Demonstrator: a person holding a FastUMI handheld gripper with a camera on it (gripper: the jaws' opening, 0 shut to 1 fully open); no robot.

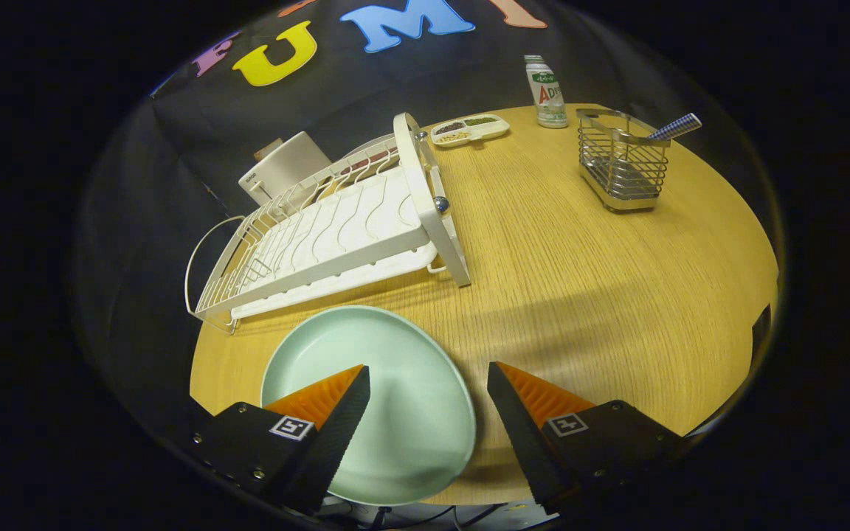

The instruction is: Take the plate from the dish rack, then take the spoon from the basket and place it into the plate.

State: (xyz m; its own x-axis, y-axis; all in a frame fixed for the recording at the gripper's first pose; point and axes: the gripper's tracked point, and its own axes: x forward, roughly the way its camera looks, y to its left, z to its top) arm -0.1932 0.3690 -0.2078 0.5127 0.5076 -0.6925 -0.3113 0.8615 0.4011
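A pale green plate [388,398] lies flat on the round wooden table [580,295], just in front of the white dish rack [336,228]. My gripper [429,376] hangs open above the plate's right part, nothing between its fingers. Its left finger [322,413] is over the plate and its right finger [543,420] is over bare table beside the plate's rim. Far beyond the right finger stands a wire basket [623,166]. A spoon's checked handle [676,127] sticks out of its top to the right.
A white bottle with a green label [547,92] and a small white divided dish [469,130] stand at the table's far edge. A white boxy object [285,171] sits behind the rack. The table's near edge runs just under my fingers.
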